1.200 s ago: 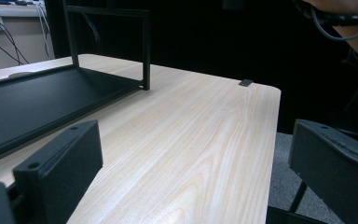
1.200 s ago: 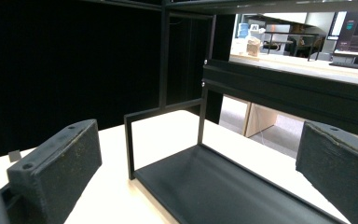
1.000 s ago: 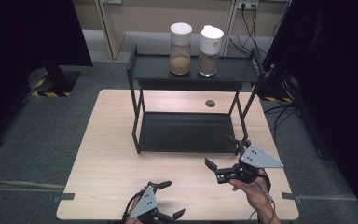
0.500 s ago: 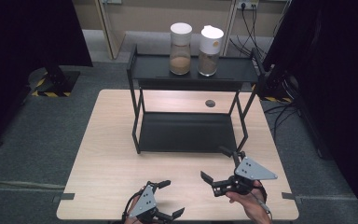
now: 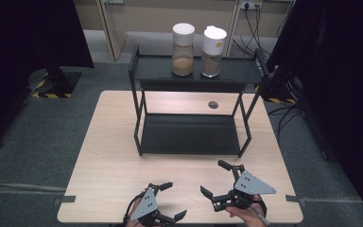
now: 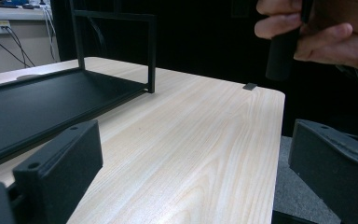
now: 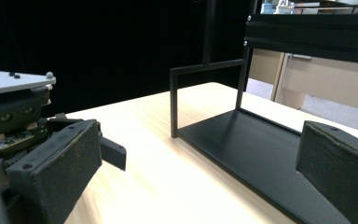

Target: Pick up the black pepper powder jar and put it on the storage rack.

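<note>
Left gripper [image 5: 172, 201]: matte black blocky jaws spreading wide, holding nothing, hovering over the pale wood-grain table [image 5: 113, 161] at its near edge. Right gripper [image 5: 217, 179]: jaws likewise gaping, empty, just beside it. Black metal rack [image 5: 189, 135], angular two-tier frame, standing mid-table; two white-lidded cylindrical jars [image 5: 183, 42] sitting on its top shelf.

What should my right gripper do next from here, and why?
Probably lift the right gripper forward and up toward the two jars on the rack's top shelf. Both it and the left gripper sit open and empty near the table's near edge, and the jars are the only loose things to grasp.
</note>
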Action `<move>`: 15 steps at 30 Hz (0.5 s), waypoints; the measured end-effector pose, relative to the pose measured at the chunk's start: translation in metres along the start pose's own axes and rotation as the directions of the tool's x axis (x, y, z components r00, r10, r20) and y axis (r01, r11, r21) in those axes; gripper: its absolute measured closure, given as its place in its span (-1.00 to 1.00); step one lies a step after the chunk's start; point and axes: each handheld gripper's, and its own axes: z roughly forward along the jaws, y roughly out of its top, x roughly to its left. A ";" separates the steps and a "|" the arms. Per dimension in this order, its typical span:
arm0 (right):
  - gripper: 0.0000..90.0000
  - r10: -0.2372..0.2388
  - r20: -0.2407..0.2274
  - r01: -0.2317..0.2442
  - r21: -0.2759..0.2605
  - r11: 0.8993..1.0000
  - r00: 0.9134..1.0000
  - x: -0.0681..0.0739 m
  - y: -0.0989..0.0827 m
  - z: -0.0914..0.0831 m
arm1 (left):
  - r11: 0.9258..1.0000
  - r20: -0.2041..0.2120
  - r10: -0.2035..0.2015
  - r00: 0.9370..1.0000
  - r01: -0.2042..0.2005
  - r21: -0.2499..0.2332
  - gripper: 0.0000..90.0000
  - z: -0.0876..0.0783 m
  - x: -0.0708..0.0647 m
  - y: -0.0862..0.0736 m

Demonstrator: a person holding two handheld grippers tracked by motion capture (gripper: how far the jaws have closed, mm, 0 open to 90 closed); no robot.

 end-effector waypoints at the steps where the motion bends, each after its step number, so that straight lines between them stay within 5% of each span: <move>1: -0.99 0.001 -0.002 -0.001 0.002 1.000 1.000 0.001 -0.002 0.000 | 1.000 0.000 0.000 1.000 0.000 -0.001 -0.95 0.000 0.000 0.000; 15: -0.99 0.023 -0.022 -0.023 0.027 0.999 0.999 0.007 -0.016 -0.001 | 1.000 -0.008 0.005 1.000 -0.005 -0.004 -0.95 -0.001 -0.001 0.000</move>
